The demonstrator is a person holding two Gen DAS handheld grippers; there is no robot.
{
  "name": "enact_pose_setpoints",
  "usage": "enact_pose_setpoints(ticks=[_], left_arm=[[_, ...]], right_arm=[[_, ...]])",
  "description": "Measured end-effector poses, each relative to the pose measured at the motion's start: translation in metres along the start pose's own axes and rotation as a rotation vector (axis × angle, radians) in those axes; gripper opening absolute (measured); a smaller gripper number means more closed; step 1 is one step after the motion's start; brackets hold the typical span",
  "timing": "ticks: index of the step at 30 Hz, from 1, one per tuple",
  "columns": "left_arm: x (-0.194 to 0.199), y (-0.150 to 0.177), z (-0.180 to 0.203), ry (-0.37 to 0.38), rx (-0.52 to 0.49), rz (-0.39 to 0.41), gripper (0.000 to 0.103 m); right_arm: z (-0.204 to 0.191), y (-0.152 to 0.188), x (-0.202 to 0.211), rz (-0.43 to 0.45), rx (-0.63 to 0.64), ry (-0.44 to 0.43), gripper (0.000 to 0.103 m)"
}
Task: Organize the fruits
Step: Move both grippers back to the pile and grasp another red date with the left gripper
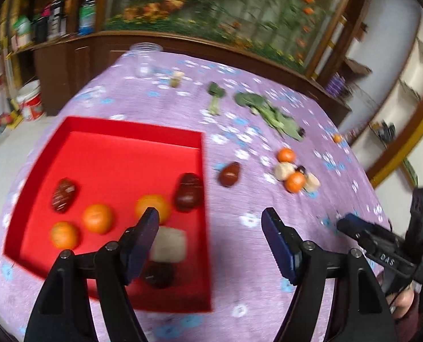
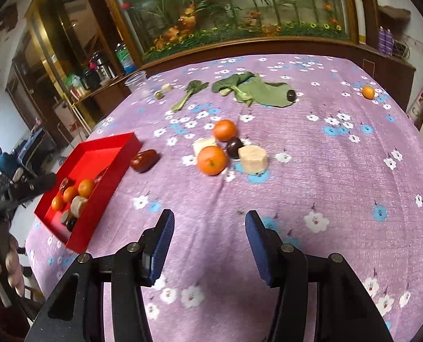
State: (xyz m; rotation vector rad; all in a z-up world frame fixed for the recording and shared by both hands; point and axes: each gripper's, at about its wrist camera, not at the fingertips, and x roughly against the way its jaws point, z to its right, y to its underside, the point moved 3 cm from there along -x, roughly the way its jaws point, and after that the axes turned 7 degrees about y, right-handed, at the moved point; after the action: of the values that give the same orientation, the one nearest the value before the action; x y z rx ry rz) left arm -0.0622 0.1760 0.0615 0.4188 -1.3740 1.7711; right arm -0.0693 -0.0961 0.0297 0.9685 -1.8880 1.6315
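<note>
A red tray (image 1: pixel 131 126) (image 2: pixel 108 145) lies on the purple flowered table. It holds three oranges (image 1: pixel 97 218), two red dates (image 1: pixel 188 191), a pale chunk (image 1: pixel 170 245) and a dark plum (image 1: pixel 158 275). My left gripper (image 1: pixel 210 222) is open and empty above the tray's right edge. On the cloth lie a red date (image 2: pixel 144 161), two oranges (image 2: pixel 212 160), two pale chunks (image 2: pixel 252 156) and a dark plum (image 2: pixel 234 147). A lone orange (image 2: pixel 368 91) sits far right. My right gripper (image 2: pixel 210 225) is open and empty, short of the fruit cluster.
Leafy greens (image 2: pixel 257 89) and a green stalk (image 2: pixel 188 92) lie at the back of the table, with a clear plastic cup (image 2: pixel 137 81) and small pieces (image 2: pixel 165 88) at the back left. A wooden cabinet with a garden picture stands behind.
</note>
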Motion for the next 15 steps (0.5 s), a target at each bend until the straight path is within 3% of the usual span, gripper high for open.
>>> enact_pose_setpoints(ticks=[7, 15], left_arm=[[-0.048, -0.022, 0.049, -0.03, -0.224, -0.04, 0.073], [-0.098, -0.038, 0.053, -0.048, -0.28, -0.127, 0.073]], right_arm=[[-0.007, -0.006, -0.018, -0.014, 0.022, -0.04, 0.056], [-0.014, -0.016, -0.029, -0.016, 0.029, -0.07, 0.056]])
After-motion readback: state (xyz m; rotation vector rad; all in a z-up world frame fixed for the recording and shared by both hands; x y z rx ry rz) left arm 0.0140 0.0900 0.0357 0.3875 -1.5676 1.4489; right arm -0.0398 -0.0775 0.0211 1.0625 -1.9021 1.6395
